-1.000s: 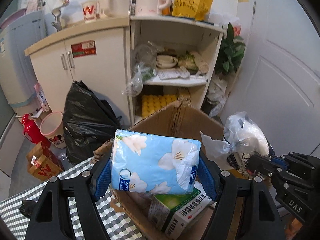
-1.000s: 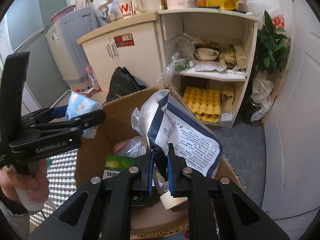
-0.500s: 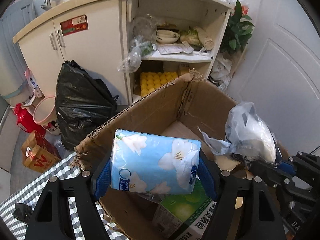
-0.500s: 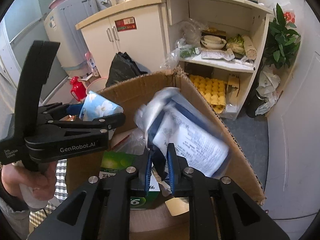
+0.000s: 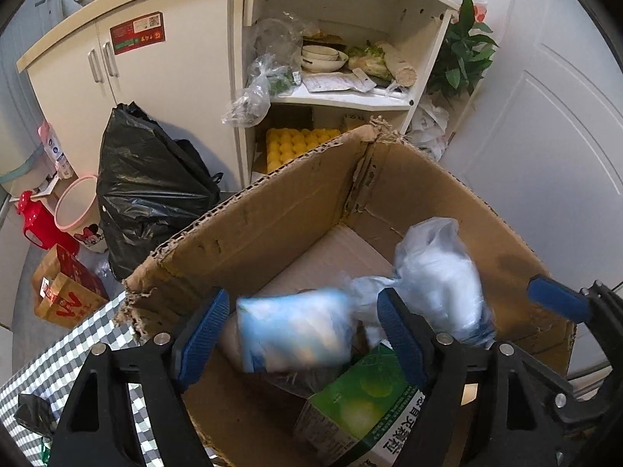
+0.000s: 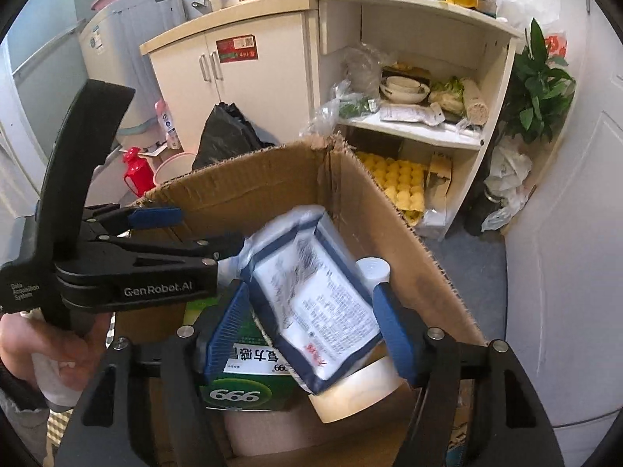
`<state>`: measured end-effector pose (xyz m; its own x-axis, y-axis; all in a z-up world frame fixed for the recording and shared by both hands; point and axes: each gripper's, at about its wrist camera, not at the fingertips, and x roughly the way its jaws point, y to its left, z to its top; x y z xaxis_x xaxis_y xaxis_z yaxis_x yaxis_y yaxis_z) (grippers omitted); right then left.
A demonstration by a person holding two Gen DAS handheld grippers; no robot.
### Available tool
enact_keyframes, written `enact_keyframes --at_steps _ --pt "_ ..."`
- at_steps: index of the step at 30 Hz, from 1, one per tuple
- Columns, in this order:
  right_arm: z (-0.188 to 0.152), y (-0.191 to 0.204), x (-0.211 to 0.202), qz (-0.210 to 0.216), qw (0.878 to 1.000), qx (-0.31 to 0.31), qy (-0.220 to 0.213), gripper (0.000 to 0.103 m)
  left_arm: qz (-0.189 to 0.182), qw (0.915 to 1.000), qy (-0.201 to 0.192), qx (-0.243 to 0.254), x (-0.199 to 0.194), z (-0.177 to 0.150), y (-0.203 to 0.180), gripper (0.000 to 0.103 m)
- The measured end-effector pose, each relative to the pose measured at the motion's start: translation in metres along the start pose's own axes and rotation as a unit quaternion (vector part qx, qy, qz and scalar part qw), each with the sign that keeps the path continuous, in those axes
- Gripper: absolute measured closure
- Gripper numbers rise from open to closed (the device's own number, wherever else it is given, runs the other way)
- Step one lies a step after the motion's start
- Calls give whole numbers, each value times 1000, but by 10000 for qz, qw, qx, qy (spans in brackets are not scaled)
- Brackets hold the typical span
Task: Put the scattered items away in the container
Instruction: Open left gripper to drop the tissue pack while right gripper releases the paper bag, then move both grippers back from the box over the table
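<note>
An open cardboard box (image 5: 272, 218) (image 6: 241, 190) fills both views. My left gripper (image 5: 303, 299) is open above it, and a blue flowered tissue pack (image 5: 292, 330), blurred, drops free between the fingers. My right gripper (image 6: 310, 290) is also open; the white pouch with a blue border (image 6: 311, 295) (image 5: 436, 284) tilts loose between its pads, touching neither. A green carton (image 5: 366, 401) (image 6: 241, 369) lies in the box beside a cream jar (image 6: 362, 385) and a white cap (image 6: 373, 268). In the right wrist view my left gripper (image 6: 210, 227) sits at the left, held by a hand (image 6: 58, 354).
Behind the box stand a black rubbish bag (image 5: 152, 186), a white cabinet (image 5: 163, 78) and an open shelf (image 5: 342, 97) with bowls and a yellow egg tray. A checked tablecloth (image 5: 78, 346) lies at lower left. A potted plant (image 6: 541, 85) and a white door (image 5: 545, 136) are on the right.
Both grippers have opened over the box. The tissue pack has left the left gripper and the pouch has left the right gripper; both are falling into the box.
</note>
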<state>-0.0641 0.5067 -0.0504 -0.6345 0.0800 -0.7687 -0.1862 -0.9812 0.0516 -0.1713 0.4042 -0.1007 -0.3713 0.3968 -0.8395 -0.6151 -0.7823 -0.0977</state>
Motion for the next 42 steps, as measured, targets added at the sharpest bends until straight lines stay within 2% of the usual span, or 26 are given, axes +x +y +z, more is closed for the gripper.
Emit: enact_keyframes --at_steps 10,15,19,21,25,27,32,42 --pt "4 1 -18 -29 9997 25 -233 31 54 9996 -269 -70 -30 4 3 19" --pt "4 9 -33 -4 9992 -22 -401 24 70 9987 -476 -149 -56 3 9 18" --pt "5 17 -45 33 9987 -25 -516 23 116 9976 -647 -209 -75 -1 15 12" --pt "4 21 -53 45 9981 -21 -615 17 141 9968 -748 -260 -86 -4 18 12" --pt "4 32 -70 109 9963 -43 -854 11 203 9948 -920 -396 -108 -13 28 10" --pt "4 39 -78 118 9952 -66 -969 7 244 9931 -1050 -467 -121 -19 33 9" --pt "2 57 -95 192 9926 -135 -1188 0 521 9863 -1425 -653 -154 -34 49 0" --pt "-5 101 -119 533 9875 -332 -1443 0 1109 9707 -1914 -937 -216 -72 86 0"
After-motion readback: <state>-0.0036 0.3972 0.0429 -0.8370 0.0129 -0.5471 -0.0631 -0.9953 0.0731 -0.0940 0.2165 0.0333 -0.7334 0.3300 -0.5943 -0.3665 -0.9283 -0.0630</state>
